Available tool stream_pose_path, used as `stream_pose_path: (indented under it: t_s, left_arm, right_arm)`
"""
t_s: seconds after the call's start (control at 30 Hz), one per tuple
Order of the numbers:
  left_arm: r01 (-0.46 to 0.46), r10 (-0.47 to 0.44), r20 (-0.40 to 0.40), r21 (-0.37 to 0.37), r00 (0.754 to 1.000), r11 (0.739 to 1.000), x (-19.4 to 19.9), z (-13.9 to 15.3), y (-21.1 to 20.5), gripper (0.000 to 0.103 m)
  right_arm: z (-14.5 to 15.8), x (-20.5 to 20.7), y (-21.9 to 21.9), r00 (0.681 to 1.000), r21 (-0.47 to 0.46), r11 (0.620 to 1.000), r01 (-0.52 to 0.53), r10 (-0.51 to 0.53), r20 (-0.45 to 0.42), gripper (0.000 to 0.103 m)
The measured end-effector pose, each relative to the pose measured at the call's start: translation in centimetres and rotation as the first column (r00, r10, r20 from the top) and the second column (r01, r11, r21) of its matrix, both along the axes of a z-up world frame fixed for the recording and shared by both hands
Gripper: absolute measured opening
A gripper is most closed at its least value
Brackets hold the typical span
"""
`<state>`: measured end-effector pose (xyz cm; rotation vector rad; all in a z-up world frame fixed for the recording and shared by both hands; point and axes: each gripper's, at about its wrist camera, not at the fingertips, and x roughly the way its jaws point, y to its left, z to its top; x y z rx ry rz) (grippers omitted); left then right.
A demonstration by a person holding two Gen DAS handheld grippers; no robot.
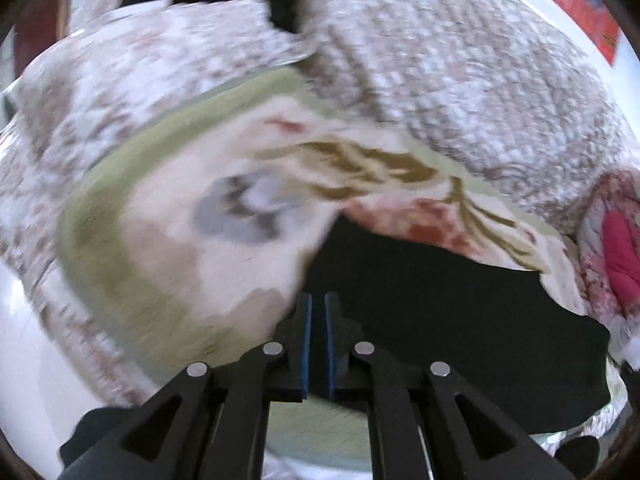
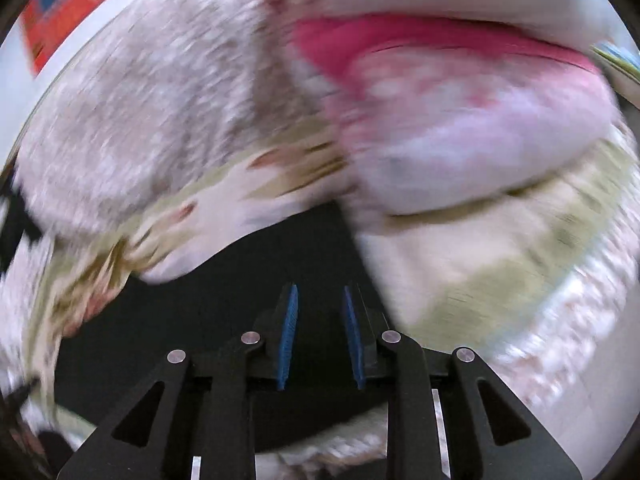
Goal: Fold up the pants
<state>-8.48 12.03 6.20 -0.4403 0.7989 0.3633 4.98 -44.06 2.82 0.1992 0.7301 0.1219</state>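
Observation:
The black pants lie on a floral bedsheet and reach from the middle to the lower right of the left wrist view. My left gripper hovers at their left edge. Its blue pads are almost together, and the thin slit between them is dark, so I cannot tell whether cloth is pinched there. In the right wrist view the pants spread below and to the left of my right gripper. Its pads stand apart over the black cloth with nothing pressed between them. Both views are blurred.
A cream bedsheet with a green border and flower print lies under the pants. A bulky beige knitted quilt is heaped behind them. A pink-lined quilt bulges close on the right. A red poster hangs on the far wall.

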Motion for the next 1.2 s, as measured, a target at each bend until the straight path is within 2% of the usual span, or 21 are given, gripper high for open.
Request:
stream_pose_path:
  t_s: [0.07, 0.13, 0.2, 0.3, 0.37, 0.47, 0.53, 0.63, 0.8, 0.87, 0.93, 1.1, 1.2]
  left_arm:
    - [0.073, -0.073, 0.011, -0.020, 0.997, 0.997, 2.0, 0.1, -1.4, 0.008]
    - [0.135, -0.135, 0.011, 0.001, 0.991, 0.991, 4.0, 0.1, -3.1, 0.008]
    - [0.189, -0.189, 0.015, 0.023, 0.982, 0.982, 6.0, -0.1, -4.3, 0.008]
    - [0.231, -0.231, 0.002, 0.048, 0.973, 0.972, 8.8, -1.0, -5.1, 0.008]
    - [0.230, -0.228, -0.030, 0.083, 0.973, 0.970, 10.2, -2.1, -4.9, 0.008]
    - [0.189, -0.181, -0.115, 0.067, 0.977, 0.980, 11.5, -4.8, -3.3, 0.009]
    - [0.172, -0.166, -0.095, 0.066, 0.982, 0.983, 11.2, -5.4, -2.6, 0.009]
    - [0.169, -0.157, -0.116, 0.100, 0.981, 0.980, 11.2, -5.1, -2.8, 0.009]
    - [0.195, -0.182, -0.105, 0.126, 0.978, 0.973, 10.6, -3.8, -4.2, 0.009]
    - [0.209, -0.198, -0.095, 0.123, 0.976, 0.970, 10.2, -3.1, -4.9, 0.015]
    - [0.220, -0.211, -0.086, 0.125, 0.974, 0.967, 9.6, -2.6, -5.7, 0.021]
    - [0.275, -0.266, -0.081, 0.136, 0.961, 0.952, 8.2, -1.7, -8.1, 0.021]
    - [0.309, -0.299, -0.082, 0.144, 0.951, 0.940, 7.3, -1.6, -9.6, 0.021]
  right_arm:
    - [-0.4, 2.2, 1.8, 0.998, -0.049, 0.997, -0.055, 0.054, -0.016, 0.024]
    - [-0.7, 4.3, 3.1, 0.996, -0.100, 0.991, -0.092, 0.091, -0.015, 0.024]
    - [-1.2, 5.7, 3.1, 0.998, -0.174, 0.983, -0.065, 0.060, -0.029, 0.024]
    - [-2.9, 8.3, 1.5, 0.997, -0.204, 0.978, 0.031, -0.046, -0.070, 0.024]
    - [-3.6, 8.9, 0.4, 0.996, -0.161, 0.986, 0.047, -0.057, -0.063, 0.034]
    - [-3.5, 8.6, 0.2, 0.996, -0.182, 0.982, 0.055, -0.067, -0.058, 0.041]
    - [-3.1, 8.4, 0.1, 0.996, -0.180, 0.982, 0.061, -0.072, -0.059, 0.045]
    - [-1.8, 7.1, 0.6, 0.997, -0.169, 0.984, 0.064, -0.069, -0.024, 0.045]
    - [-1.0, 4.3, 4.4, 0.998, -0.124, 0.990, -0.066, 0.062, -0.028, 0.045]
    - [-1.4, 3.0, 6.5, 0.991, -0.121, 0.984, -0.129, 0.124, -0.042, 0.045]
    - [-1.9, 1.8, 8.2, 0.984, -0.129, 0.976, -0.177, 0.171, -0.055, 0.045]
    - [-3.5, -0.9, 12.3, 0.962, -0.145, 0.951, -0.272, 0.263, -0.076, 0.045]
    - [-4.3, -2.4, 14.6, 0.938, -0.177, 0.921, -0.347, 0.338, -0.077, 0.045]
